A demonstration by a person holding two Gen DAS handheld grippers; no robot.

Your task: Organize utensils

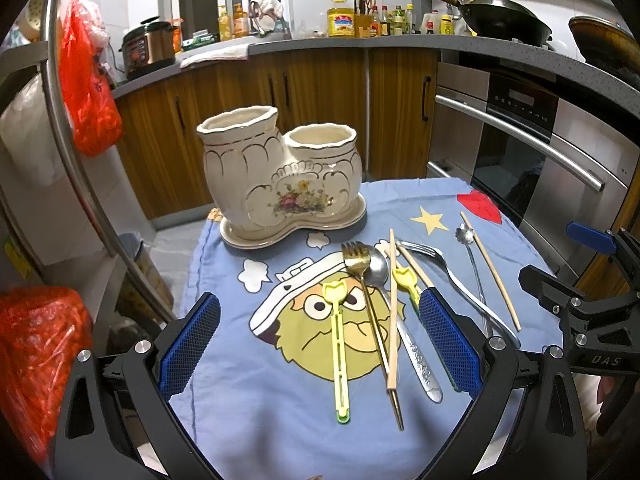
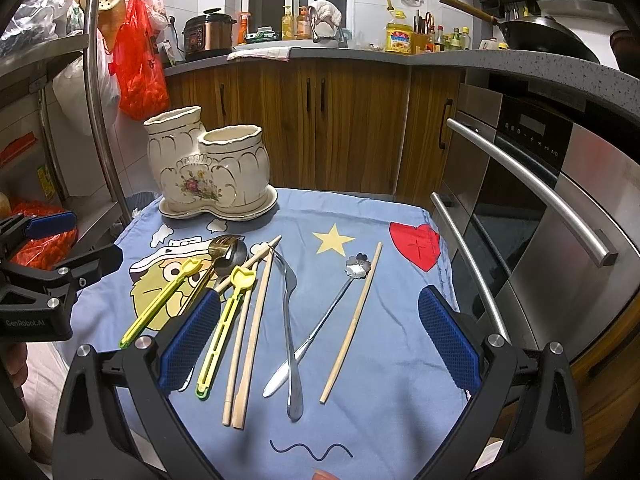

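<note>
A cream ceramic two-cup utensil holder (image 1: 280, 172) (image 2: 208, 168) stands empty at the back left of a blue cartoon cloth (image 1: 280, 412) (image 2: 384, 420). Utensils lie loose on the cloth: yellow training chopsticks (image 1: 340, 344) (image 2: 224, 328), a gold fork (image 1: 360, 268), a silver spoon (image 1: 416, 352), wooden chopsticks (image 2: 252, 340), a silver fork (image 2: 290, 320), a flower-headed spoon (image 2: 356, 268) and a single chopstick (image 2: 352, 324). My left gripper (image 1: 320, 344) is open above the left utensils. My right gripper (image 2: 320, 344) is open above the right ones. Neither holds anything.
Wooden cabinets (image 1: 320, 92) and a countertop with bottles and a cooker lie behind. A steel oven (image 2: 540, 208) with bar handles is at the right. A shelf with red bags (image 1: 88, 80) and a metal pole stand at the left.
</note>
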